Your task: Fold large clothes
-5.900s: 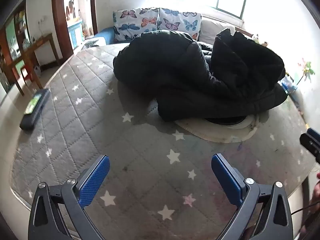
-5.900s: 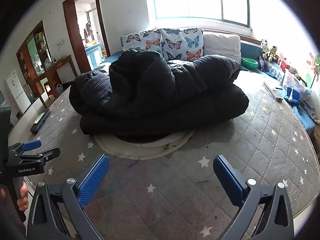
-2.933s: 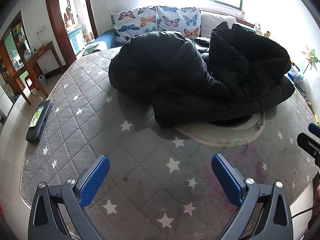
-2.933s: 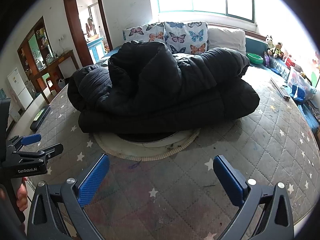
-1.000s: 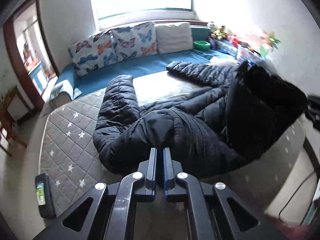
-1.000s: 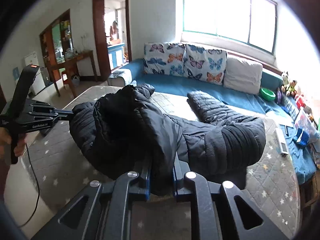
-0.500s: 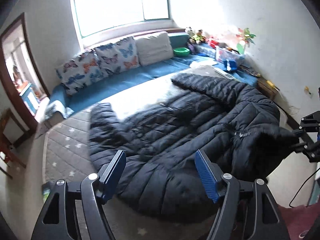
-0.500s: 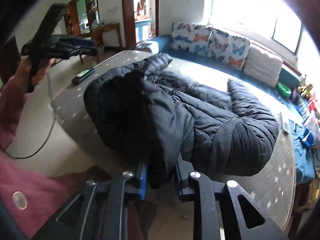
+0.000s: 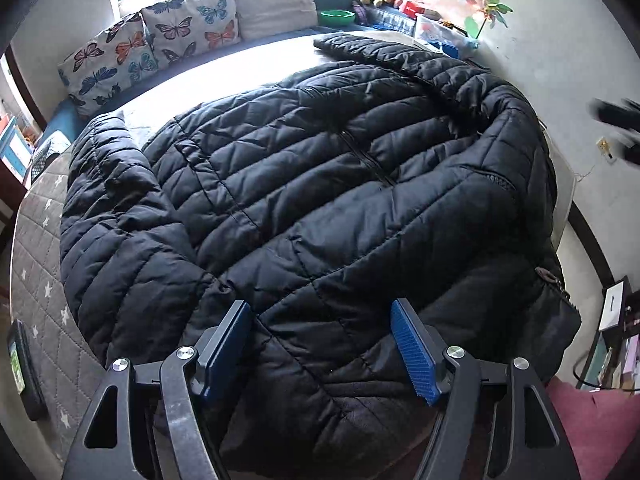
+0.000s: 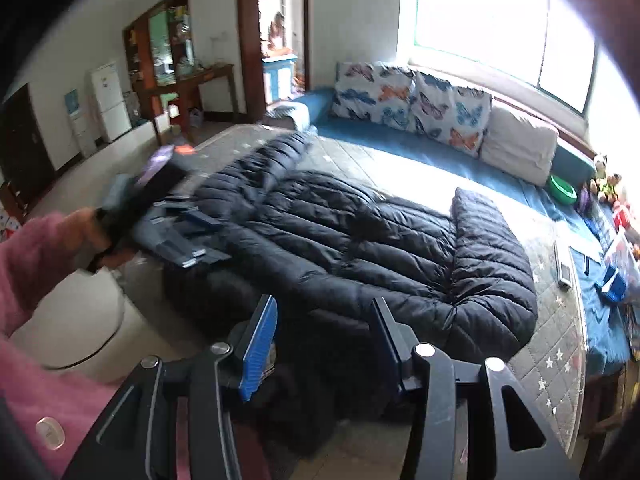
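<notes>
Both grippers hang over the near edge of the coat. Left gripper [image 9: 320,344], at the bottom of its own view, has its blue pads [image 9: 412,352] spread wide, pointing steeply down at the black puffer coat [image 9: 320,168]; the quilted fabric lies under and between them, but neither pad presses on it. Right gripper [image 10: 324,336], at the bottom of its view, has its jaws opening; the coat's dark hem sits in the gap between them, and the pads no longer pinch it.

In the left wrist view the coat fills the centre of the frame, spread open and mostly flat on the grey star-patterned mattress [image 9: 36,280], its zip line running up the middle. One sleeve [image 9: 108,184] lies bunched along the left side, the other [image 9: 368,46] stretches toward the upper right. In the right wrist view the coat's near edge hangs over the mattress edge at bottom centre.

At the left of the right wrist view, a hand [image 10: 86,232] in a pink sleeve [image 10: 28,264] holds the left gripper, blurred, over the coat's left side. Butterfly cushions [image 9: 152,48] and a plain cushion [image 9: 276,4] line the top of the left view on a blue sofa [image 10: 400,144]. A green bowl [image 9: 337,17] sits beside them, and a dark remote-like object [image 9: 22,364] lies at the mattress's lower left edge.
</notes>
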`<state>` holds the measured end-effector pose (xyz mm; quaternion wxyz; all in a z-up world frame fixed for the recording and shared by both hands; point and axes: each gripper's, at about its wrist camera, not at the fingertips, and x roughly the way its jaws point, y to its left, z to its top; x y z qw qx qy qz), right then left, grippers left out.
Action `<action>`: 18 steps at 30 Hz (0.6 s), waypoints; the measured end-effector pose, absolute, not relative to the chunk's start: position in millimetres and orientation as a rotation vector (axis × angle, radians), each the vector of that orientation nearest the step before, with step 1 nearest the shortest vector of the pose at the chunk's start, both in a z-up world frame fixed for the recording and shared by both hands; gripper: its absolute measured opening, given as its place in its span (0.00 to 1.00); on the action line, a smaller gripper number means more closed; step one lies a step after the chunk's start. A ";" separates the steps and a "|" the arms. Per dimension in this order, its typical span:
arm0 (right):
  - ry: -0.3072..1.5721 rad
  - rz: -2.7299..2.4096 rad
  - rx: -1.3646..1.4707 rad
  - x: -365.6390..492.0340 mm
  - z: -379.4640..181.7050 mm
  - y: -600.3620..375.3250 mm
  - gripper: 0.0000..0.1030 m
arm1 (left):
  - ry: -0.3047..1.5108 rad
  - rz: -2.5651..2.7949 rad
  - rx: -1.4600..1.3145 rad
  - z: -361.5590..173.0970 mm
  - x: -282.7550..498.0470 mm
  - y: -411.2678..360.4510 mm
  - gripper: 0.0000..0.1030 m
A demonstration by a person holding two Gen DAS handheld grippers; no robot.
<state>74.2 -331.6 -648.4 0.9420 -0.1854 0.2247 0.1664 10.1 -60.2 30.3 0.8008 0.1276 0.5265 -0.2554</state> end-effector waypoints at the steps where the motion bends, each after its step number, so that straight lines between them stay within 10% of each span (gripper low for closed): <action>1: 0.483 0.331 -0.358 87.3 -653.0 -334.4 0.51 | 1.140 -0.554 0.264 26.9 12.2 -59.1 0.74; 18: 0.709 0.185 -0.292 214.0 -669.8 -374.3 0.51 | 1.113 -0.562 0.206 69.9 66.7 -53.6 0.75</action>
